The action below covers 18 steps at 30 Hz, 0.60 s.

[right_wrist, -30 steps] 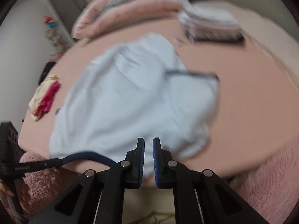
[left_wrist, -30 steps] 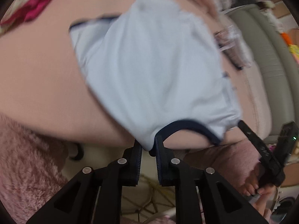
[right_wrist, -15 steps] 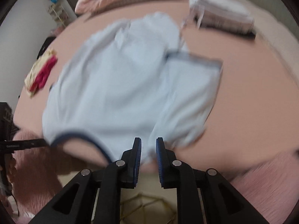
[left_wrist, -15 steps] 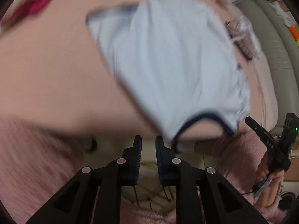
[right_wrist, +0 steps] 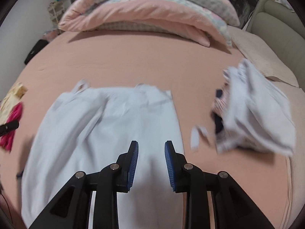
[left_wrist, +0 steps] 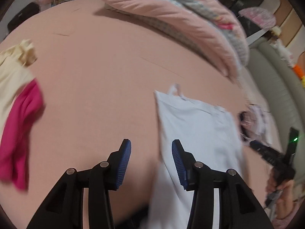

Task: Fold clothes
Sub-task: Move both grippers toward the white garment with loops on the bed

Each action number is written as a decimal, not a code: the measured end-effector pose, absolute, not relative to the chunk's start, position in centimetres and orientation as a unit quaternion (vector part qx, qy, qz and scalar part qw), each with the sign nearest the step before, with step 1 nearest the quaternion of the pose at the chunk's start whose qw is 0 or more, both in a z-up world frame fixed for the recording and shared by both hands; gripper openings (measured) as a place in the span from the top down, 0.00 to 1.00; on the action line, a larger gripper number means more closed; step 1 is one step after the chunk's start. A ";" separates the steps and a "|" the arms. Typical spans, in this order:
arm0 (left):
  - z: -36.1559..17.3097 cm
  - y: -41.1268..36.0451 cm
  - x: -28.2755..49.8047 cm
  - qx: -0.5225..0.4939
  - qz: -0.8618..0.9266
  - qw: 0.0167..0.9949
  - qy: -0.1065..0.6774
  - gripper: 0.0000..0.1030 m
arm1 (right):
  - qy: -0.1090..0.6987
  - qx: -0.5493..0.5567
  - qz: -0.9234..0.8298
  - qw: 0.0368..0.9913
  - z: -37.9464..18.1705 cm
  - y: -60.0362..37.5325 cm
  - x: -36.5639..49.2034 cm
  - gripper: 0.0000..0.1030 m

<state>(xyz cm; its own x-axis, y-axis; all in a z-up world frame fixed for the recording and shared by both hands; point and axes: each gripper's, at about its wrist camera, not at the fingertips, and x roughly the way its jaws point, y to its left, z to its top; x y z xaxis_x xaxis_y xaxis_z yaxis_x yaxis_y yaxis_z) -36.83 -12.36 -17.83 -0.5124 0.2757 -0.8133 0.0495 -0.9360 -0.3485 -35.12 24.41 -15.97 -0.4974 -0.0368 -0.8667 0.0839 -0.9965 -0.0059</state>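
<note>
A pale blue T-shirt (right_wrist: 106, 126) lies spread on the pink bed sheet (right_wrist: 133, 61); in the left wrist view the same T-shirt (left_wrist: 196, 126) runs along the right side. My right gripper (right_wrist: 151, 148) hovers open over the shirt's right half, nothing between its blue pads. My left gripper (left_wrist: 151, 148) is open above the sheet at the shirt's left edge, and its right finger (left_wrist: 179, 162) overlaps the cloth in the image. The right gripper's black body (left_wrist: 274, 158), held in a hand, shows at the right of the left wrist view.
A stack of folded clothes (right_wrist: 255, 114) sits at the right of the bed. A cream and magenta garment (left_wrist: 17, 114) lies at the left. A rolled pink quilt (right_wrist: 144, 13) crosses the far side, with a grey padded headboard (right_wrist: 282, 28) to the right.
Both grippers have let go of the shirt and opened. The shirt, hanging from them a second ago, now lies flat on the bed. Both views have tilted up toward the quilt.
</note>
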 end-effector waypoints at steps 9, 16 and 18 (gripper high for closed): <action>-22.3 -8.4 -42.1 -0.538 0.837 0.073 -0.067 0.69 | 0.067 0.535 -0.840 0.057 -20.2 22.0 -43.2 0.73; -22.4 -8.2 -42.1 -0.541 0.832 0.085 -0.082 0.69 | 0.084 0.551 -0.827 0.072 -21.2 20.8 -43.4 0.61; -22.5 -8.1 -42.0 -0.543 0.832 0.085 -0.075 0.69 | 0.082 0.549 -0.828 0.073 -21.1 20.8 -43.2 0.61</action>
<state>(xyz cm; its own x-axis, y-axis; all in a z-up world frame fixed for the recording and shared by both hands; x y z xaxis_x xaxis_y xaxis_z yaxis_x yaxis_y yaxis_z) -41.99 -8.12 -22.47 -0.3970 0.2220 -0.8906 -0.0601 -0.9745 -0.2161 -43.22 20.78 -21.08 -0.3859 -0.0314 -0.9220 0.2114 -0.9758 -0.0553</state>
